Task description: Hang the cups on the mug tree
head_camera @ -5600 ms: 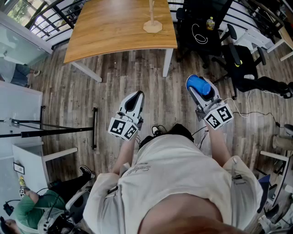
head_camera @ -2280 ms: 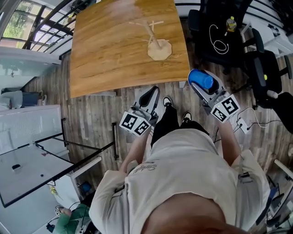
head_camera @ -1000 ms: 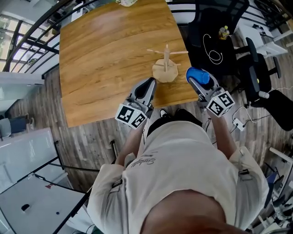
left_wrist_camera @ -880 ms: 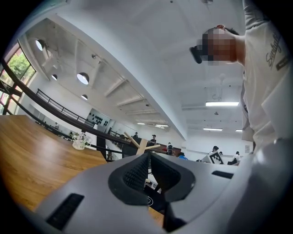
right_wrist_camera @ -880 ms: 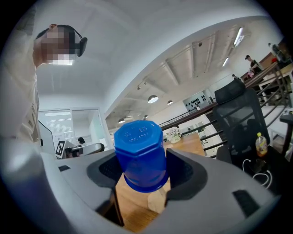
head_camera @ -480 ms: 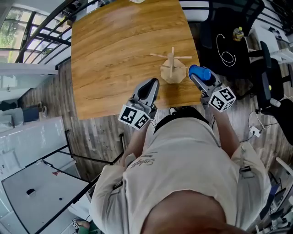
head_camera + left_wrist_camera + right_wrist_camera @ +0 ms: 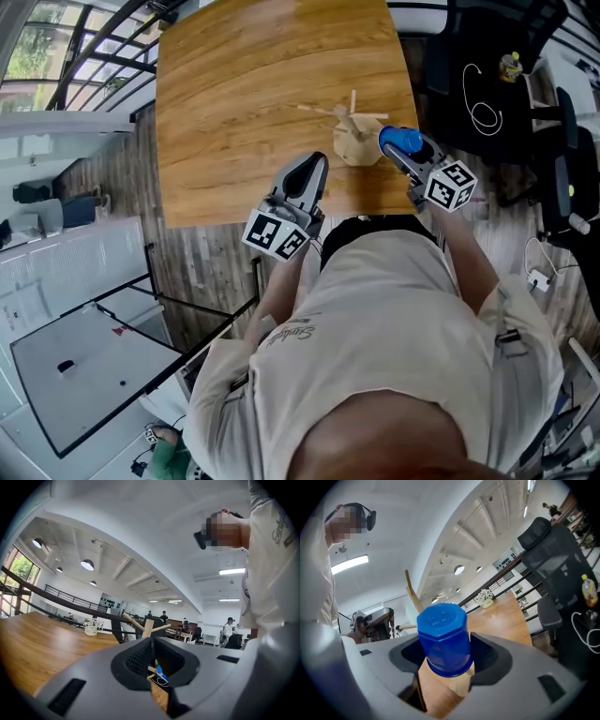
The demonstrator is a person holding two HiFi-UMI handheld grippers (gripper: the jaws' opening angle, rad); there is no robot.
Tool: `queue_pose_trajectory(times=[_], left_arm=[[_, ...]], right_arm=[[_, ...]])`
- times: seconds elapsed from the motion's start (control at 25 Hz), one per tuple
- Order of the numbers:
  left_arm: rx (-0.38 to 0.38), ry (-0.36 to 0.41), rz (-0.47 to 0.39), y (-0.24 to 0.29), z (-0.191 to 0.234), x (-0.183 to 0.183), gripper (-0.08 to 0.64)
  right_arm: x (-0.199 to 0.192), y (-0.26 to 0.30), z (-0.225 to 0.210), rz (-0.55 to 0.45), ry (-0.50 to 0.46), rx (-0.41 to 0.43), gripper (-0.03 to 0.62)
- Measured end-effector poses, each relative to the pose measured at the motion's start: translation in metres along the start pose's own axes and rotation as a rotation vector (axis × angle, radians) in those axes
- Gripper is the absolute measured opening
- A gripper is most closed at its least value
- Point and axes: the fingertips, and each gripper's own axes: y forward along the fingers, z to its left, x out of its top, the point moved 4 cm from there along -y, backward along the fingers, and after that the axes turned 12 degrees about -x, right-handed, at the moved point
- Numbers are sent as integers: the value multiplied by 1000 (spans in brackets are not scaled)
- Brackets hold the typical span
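Right gripper (image 7: 400, 148) grips blue cup (image 7: 443, 637) near mug tree (image 7: 353, 139); left gripper (image 7: 310, 171) closed.

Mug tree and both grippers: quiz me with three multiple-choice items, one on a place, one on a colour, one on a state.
1. Where does the mug tree stand?
A. On the wooden table, close to the edge nearest the person
B. On the floor
C. On a black office chair

2. What colour is the cup in the right gripper?
A. Red
B. Blue
C. White

3. How do the left gripper jaws stand?
A. Together, with nothing between them
B. Clamped on a cup
C. Spread wide apart

Answers:
1. A, since the head view shows its base on the wood just ahead of the grippers.
2. B, since the right gripper view shows a blue cup clamped between the jaws.
3. A, since the left gripper view shows the jaws closed, with only a thin slit between them and no object there.
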Motion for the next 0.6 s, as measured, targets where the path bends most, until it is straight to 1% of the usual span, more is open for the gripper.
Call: queue_pose_trajectory(times=[0.2, 0.36, 0.6], left_arm=[[45, -5, 3, -2, 0, -1, 29], [74, -11, 13, -5, 1, -3, 29], [105, -28, 21, -7, 2, -3, 29]], right_arm=[[-15, 15, -5, 35, 36, 34, 270], [-22, 28, -6, 61, 38, 64, 270], [-38, 39, -10, 100, 63, 82, 270]])
